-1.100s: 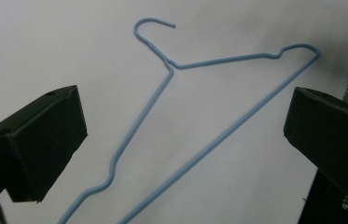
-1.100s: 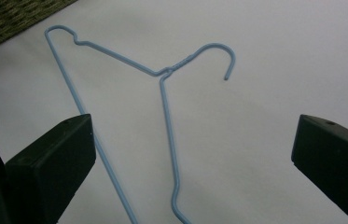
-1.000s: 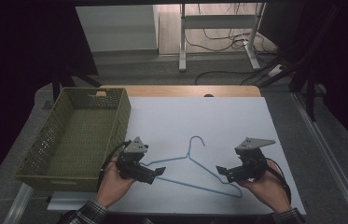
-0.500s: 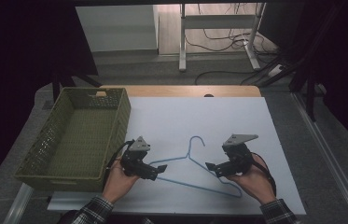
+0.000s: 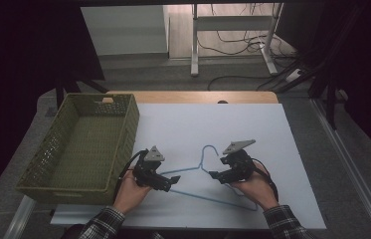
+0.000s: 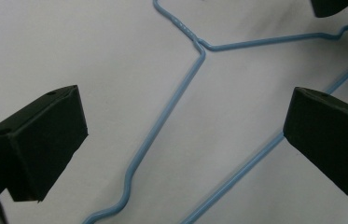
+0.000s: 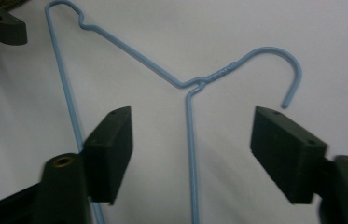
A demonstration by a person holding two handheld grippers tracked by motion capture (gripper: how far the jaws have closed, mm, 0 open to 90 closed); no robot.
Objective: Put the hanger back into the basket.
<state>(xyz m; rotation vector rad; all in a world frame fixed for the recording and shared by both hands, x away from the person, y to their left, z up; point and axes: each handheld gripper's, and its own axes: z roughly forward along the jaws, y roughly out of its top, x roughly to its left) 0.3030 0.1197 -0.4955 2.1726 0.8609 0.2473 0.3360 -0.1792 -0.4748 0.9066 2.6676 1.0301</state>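
Both tongs are parked over the hanger [image 5: 208, 177], low centre of the high view, flat on the sheet [image 5: 272, 149]. Right gripper [image 7: 190, 149] has just been closing, but its pads aren't touching the one wire arm between them. Left gripper [image 6: 181, 140] gapes wide over two wires. Looks like the grab step; next they need to drop and pinch. Basket [image 5: 123, 107] waits left.

I look all over and I find no words, numbers, labels or signs that I can read on anything here.
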